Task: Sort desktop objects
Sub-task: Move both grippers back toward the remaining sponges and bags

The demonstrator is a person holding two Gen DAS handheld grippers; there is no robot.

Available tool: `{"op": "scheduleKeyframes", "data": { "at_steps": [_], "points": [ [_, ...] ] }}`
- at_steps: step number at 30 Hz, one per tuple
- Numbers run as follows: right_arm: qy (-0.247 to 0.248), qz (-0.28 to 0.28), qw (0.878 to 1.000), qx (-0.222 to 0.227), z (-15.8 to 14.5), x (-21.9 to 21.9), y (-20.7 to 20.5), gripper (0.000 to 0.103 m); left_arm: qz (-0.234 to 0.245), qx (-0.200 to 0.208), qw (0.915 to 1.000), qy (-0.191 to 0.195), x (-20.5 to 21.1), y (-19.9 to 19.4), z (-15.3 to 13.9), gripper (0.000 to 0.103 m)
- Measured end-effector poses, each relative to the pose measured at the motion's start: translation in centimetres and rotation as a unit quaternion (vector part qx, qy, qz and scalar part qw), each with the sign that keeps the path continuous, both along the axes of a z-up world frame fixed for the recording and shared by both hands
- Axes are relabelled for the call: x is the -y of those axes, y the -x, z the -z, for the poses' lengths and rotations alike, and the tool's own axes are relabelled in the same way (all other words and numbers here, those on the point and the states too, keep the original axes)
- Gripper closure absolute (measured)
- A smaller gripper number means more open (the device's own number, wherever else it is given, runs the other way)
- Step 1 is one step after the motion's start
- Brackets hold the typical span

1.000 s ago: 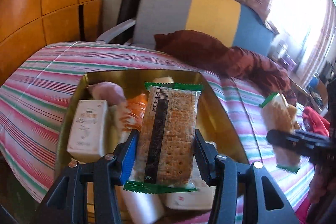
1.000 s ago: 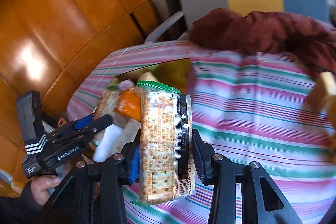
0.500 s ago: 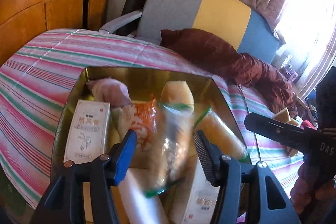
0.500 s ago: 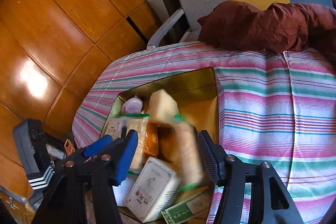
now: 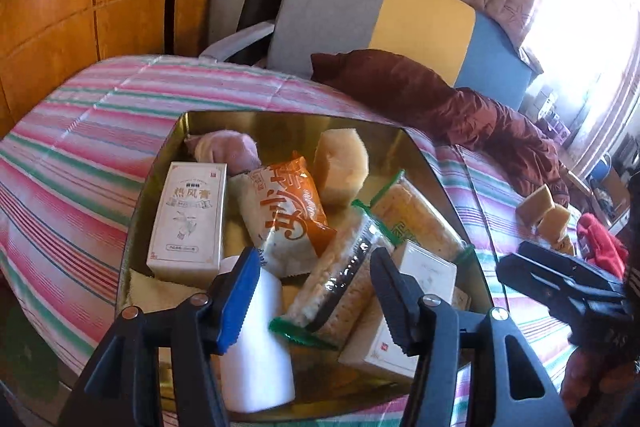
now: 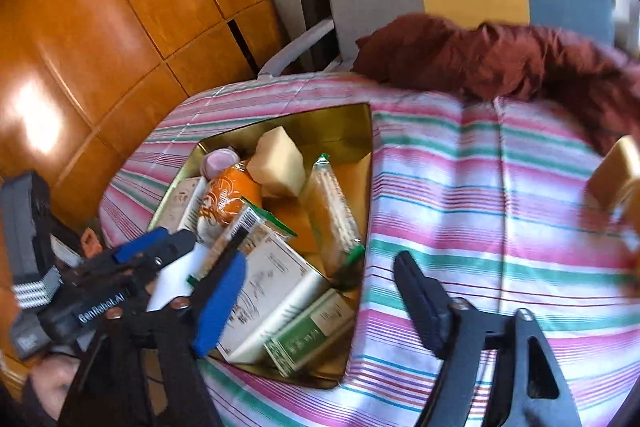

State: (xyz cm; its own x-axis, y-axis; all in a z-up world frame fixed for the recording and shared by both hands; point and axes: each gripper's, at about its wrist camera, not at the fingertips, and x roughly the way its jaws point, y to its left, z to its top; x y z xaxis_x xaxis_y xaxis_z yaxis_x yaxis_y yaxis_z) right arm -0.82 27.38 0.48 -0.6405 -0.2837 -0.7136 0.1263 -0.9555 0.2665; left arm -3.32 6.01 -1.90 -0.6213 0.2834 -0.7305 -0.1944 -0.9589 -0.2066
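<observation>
— Looking past the left gripper point(image 5: 310, 293), what lies between its fingers point(image 5: 236, 297)?

— They stand partly apart and grip nothing. Just beyond them a clear cracker packet point(image 5: 340, 279) with green crimped ends lies tilted in the gold tray point(image 5: 280, 125), resting on other items, free of both pads.

— And the right gripper point(image 6: 316, 301)?

— Its fingers are spreading wide, nothing between them. Its blue-padded finger point(image 6: 218, 307) hangs over the tray's near corner, the other over the striped cloth point(image 6: 460, 195) covering the table.

— What else sits in the tray?

— Ahead of the left fingers, an orange-and-white snack bag point(image 5: 284, 215); to its left a cream box with printed characters point(image 5: 188, 219); farther off a pale sponge-like block point(image 5: 340, 167) and a pinkish bundle point(image 5: 228, 151). A second cracker packet point(image 5: 416, 215) lies to the right, with a white box point(image 5: 428, 269) beside it. A white cylinder point(image 5: 252, 347) stands close under the left blue pad. In the right wrist view, a green-and-white box point(image 6: 308, 335) lies at the near corner.

— Anything outside the tray?

— Far right, tan blocks point(image 5: 544, 211) on the cloth, a dark red garment point(image 5: 420, 95) beyond, and a grey, yellow and blue chair point(image 5: 400, 15) behind it.
</observation>
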Motion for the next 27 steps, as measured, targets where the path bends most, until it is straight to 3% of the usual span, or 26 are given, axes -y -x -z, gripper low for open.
{"op": "scheduleKeyframes", "data": {
  "at_steps": [2, 3, 7, 14, 21, 24, 27],
  "points": [
    [-0.008, 0.001, 1.0, -0.016, -0.4, 0.0, -1.0, 0.002, 0.003, -0.012, 0.9999, 0.006, -0.3, -0.6, -0.6, 0.045],
    [-0.009, 0.004, 1.0, -0.022, -0.7, 0.0, -1.4, 0.001, 0.005, -0.017, 0.9998, 0.008, -0.4, -0.8, -0.9, 0.045],
    [-0.032, 0.031, 0.998, -0.047, -1.5, -0.6, -3.0, 0.001, 0.015, -0.035, 0.9992, 0.013, -1.1, -1.6, -2.1, 0.045],
    [0.033, 0.072, 0.997, -0.019, -1.1, -4.0, -4.1, 0.001, 0.03, -0.056, 0.9973, 0.039, -2.3, -2.7, -2.9, 0.045],
    [0.0, 0.119, 0.992, -0.035, -0.9, -7.3, -7.0, 0.001, 0.041, -0.061, 0.9955, 0.06, -3.1, -3.2, -2.9, 0.045],
    [-0.015, 0.139, 0.99, -0.027, -0.6, -8.9, -7.6, 0.008, 0.047, -0.06, 0.9953, 0.06, -3.4, -3.3, -2.9, 0.045],
    [-0.015, 0.161, 0.987, 0.002, 0.4, -10.8, -7.8, 0.022, 0.055, -0.06, 0.9947, 0.063, -3.9, -3.5, -2.8, 0.045]
  ]
}}
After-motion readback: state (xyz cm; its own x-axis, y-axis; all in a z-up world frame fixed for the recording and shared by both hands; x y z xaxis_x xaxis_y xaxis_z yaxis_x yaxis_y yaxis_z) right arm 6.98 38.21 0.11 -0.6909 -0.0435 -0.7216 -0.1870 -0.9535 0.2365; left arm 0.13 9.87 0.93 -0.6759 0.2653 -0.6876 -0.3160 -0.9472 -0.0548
